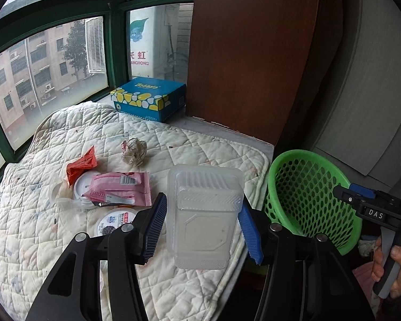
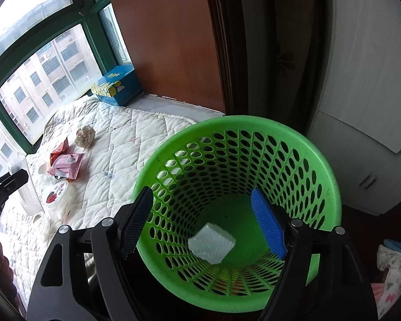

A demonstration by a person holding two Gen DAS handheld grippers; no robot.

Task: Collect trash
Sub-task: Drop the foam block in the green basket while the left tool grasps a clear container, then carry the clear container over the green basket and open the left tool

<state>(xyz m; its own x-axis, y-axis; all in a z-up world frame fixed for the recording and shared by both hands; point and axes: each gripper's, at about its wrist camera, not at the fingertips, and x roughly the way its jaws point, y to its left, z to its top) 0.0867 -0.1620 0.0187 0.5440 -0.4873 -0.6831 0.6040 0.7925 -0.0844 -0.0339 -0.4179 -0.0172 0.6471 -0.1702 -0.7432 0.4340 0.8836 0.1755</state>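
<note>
Trash, a clear plastic box (image 1: pixel 204 214), sat clamped between the left tongs' (image 1: pixel 202 223) pads above the quilt's (image 1: pixel 173 139) edge, with the green basket (image 1: pixel 286 165) at 3 o'clock. Right tongs (image 2: pixel 203 223) hung open over that basket (image 2: pixel 331 176), with a white foam block (image 2: pixel 211 243) lying inside. Wrappers (image 1: pixel 117 187) remained at 9 o'clock.

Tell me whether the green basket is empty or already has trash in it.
Not empty. The green basket holds one white foam-like square lying on its bottom; the right gripper hovers open over it, holding nothing.
</note>
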